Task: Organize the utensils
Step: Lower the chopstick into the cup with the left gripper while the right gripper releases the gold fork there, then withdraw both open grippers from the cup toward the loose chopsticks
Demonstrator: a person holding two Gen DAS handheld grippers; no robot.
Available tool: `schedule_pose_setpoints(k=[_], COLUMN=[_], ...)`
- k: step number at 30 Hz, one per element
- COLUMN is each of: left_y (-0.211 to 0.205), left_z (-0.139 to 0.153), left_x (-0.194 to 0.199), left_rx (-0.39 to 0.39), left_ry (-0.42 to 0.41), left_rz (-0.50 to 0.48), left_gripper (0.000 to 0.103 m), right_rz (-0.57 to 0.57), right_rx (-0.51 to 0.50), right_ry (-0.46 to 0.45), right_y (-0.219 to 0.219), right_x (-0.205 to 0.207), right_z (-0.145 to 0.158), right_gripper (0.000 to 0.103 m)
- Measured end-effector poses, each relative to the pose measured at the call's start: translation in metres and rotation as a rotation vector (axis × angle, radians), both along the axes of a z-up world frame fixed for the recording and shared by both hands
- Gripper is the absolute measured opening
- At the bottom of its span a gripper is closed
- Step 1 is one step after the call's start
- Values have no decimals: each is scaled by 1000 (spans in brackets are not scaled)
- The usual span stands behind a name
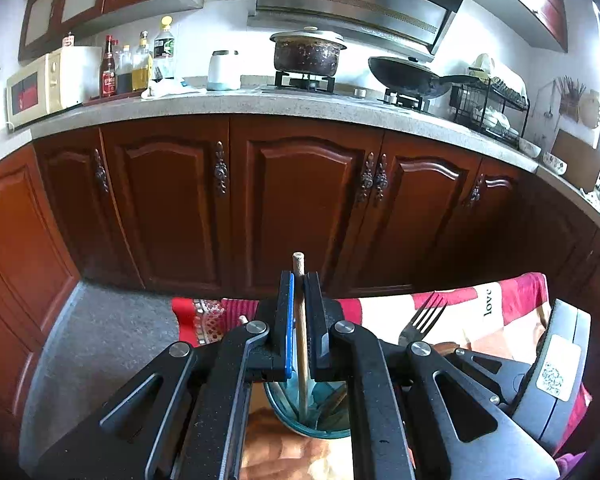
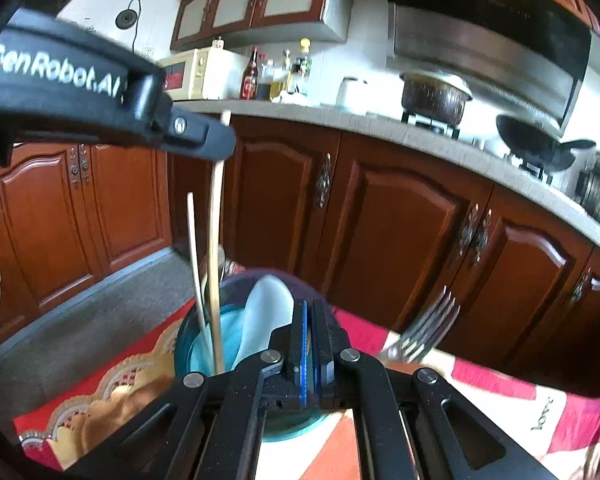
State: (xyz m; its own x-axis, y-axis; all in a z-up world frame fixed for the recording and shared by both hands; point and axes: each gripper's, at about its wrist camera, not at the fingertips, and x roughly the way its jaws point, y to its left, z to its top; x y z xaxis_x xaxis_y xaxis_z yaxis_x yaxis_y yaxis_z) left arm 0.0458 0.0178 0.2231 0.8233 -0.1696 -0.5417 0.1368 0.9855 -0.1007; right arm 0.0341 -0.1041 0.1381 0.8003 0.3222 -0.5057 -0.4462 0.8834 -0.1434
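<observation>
My left gripper (image 1: 299, 280) is shut on a wooden chopstick (image 1: 301, 344) that stands upright with its lower end in a teal glass cup (image 1: 324, 424). In the right wrist view the left gripper (image 2: 220, 136) holds that chopstick (image 2: 216, 248) above the teal cup (image 2: 204, 344), next to a second, thinner chopstick (image 2: 194, 248) and a white spoon (image 2: 266, 320) in the cup. My right gripper (image 2: 310, 312) is shut just above the cup's rim; whether it holds anything cannot be told. A metal fork (image 2: 424, 332) sticks up to its right, also seen in the left wrist view (image 1: 422, 320).
The cup stands on a table with a red, white and gold patterned cloth (image 2: 500, 392). Behind are brown kitchen cabinets (image 1: 300, 200), a grey counter (image 1: 220, 104) with a microwave (image 1: 40, 88), bottles, a pot (image 1: 306, 54), a wok and a dish rack.
</observation>
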Motion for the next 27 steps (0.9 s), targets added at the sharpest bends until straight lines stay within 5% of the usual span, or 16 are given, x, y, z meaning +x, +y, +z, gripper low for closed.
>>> schedule_pose_setpoints(k=[6, 8, 11, 12, 14, 16, 23, 27], left_y=[-8, -11, -14, -15, -16, -16, 6, 9], left_z=[0, 1, 1, 1, 1, 1, 8, 13], left_x=[0, -1, 0, 0, -1, -3, -3, -12], left_rx=[18, 32, 43, 46, 47, 34, -127, -132], left_ry=[3, 3, 17, 23, 29, 25, 73, 74], left_rz=[6, 10, 7, 6, 4, 2, 9, 33], left_gripper=[4, 4, 7, 9, 33, 47, 53, 53], right_rz=[18, 18, 18, 20, 21, 18, 7, -1], right_rx=[112, 130, 141, 144, 151, 163, 177, 186], right_ry=[99, 98, 92, 88, 79, 76, 66, 72], right_y=[-22, -27, -32, -35, -40, -46, -66, -76], right_x=[5, 0, -8, -11, -18, -24, -50, -62], right_z=[2, 6, 12, 15, 19, 22, 29, 31], right_gripper=[6, 28, 30, 30, 31, 32, 38, 38])
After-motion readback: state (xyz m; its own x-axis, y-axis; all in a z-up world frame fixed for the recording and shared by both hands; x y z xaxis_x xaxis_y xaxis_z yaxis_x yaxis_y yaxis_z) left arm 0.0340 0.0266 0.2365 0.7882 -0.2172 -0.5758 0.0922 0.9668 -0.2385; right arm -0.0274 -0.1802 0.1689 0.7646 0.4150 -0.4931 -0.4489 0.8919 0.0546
